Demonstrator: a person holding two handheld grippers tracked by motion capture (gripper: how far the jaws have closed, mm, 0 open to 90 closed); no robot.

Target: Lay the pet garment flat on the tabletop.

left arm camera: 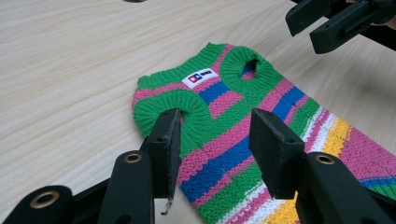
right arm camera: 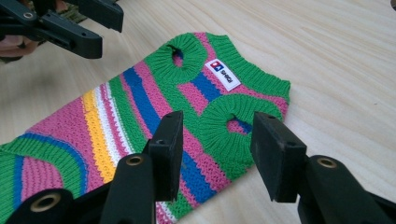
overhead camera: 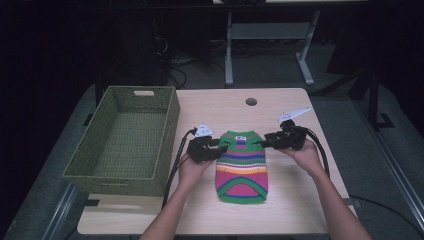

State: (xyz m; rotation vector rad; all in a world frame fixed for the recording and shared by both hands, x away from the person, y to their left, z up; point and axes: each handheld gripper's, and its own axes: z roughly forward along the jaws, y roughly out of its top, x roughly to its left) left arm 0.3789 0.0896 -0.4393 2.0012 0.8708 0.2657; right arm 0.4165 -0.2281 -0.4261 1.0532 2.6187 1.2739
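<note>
The striped knitted sweater (overhead camera: 242,166) lies flat on the table (overhead camera: 300,210), collar end away from me, beside the green basket (overhead camera: 125,140); my left gripper (overhead camera: 221,148) and right gripper (overhead camera: 263,142) flank its far corners, both jaws parted and holding nothing; I judge they stand ready to pinch each corner evenly for a fold.

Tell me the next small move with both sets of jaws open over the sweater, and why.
Probably lower both and close on the striped sweater's top corners. The left gripper and right gripper each hang open beside a green armhole cuff, gripping nothing, and the sweater lies flat beside the basket.
</note>
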